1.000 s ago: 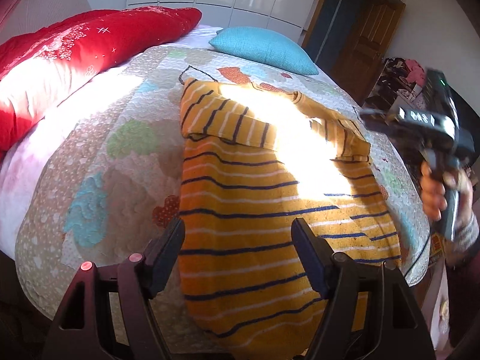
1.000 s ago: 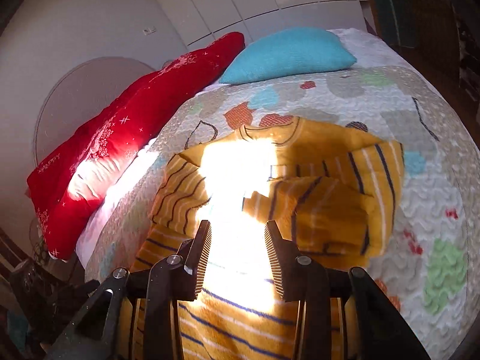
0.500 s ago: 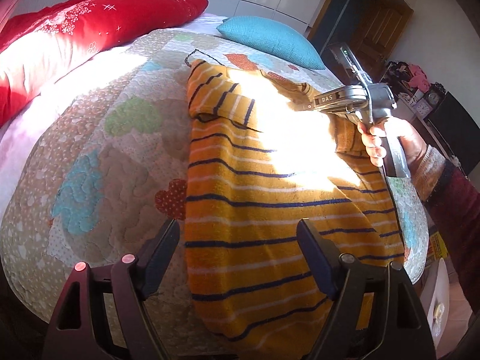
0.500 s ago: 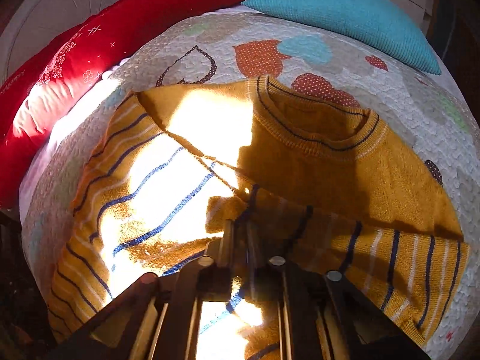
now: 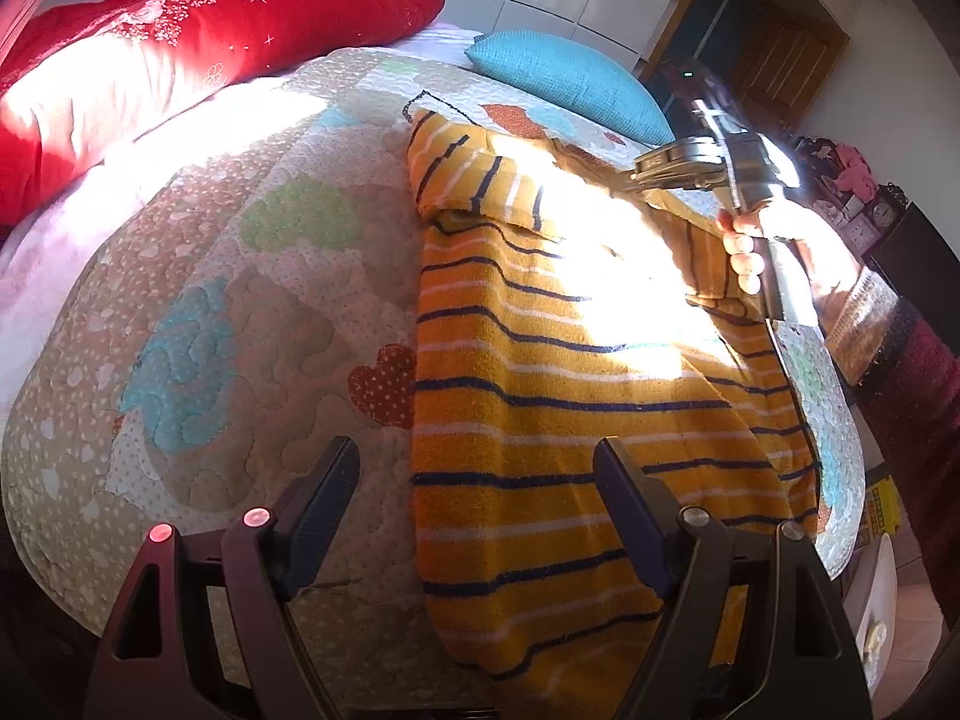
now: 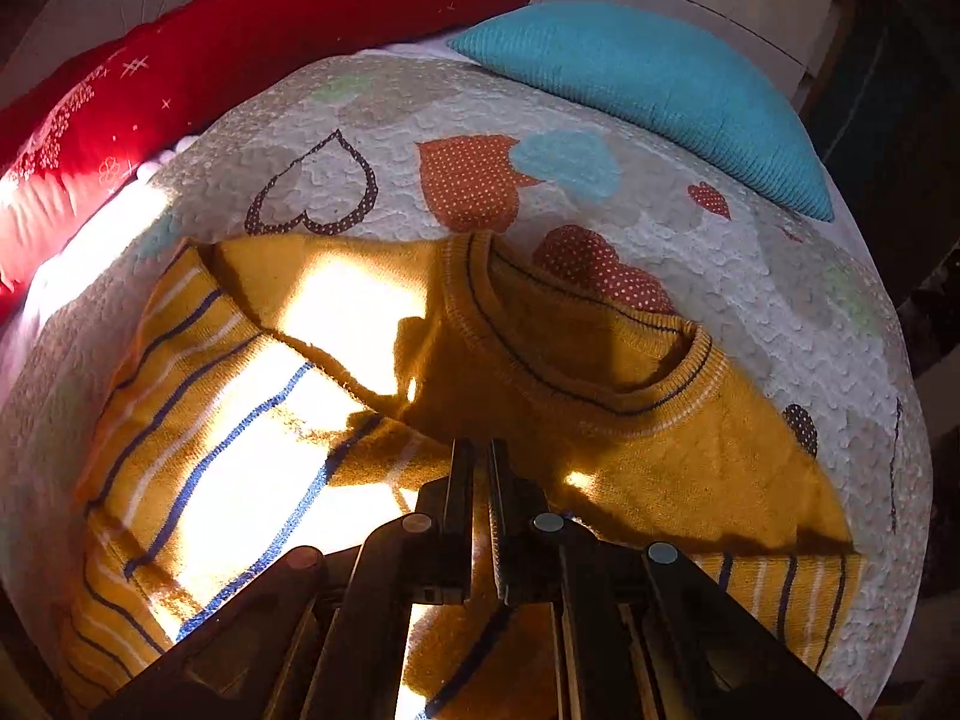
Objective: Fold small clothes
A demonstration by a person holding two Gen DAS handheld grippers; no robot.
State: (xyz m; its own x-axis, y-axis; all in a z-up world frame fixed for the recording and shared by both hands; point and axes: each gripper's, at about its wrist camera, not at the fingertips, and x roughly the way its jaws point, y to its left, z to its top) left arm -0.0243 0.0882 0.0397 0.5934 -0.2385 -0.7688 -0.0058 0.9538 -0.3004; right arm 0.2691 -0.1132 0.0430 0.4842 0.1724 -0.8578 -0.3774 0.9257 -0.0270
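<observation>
Right gripper (image 6: 478,468) pinching sweater (image 5: 558,396) (marking unreadable)

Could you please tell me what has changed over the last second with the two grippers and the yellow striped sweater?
The right gripper moved forward over the sweater toward its collar, and its jaws went from open to closed, apparently pinching the folded sleeve, though the contact is partly hidden. The left gripper stayed open above the hem, holding nothing. The sweater's body, the quilt and both pillows stayed put.
</observation>
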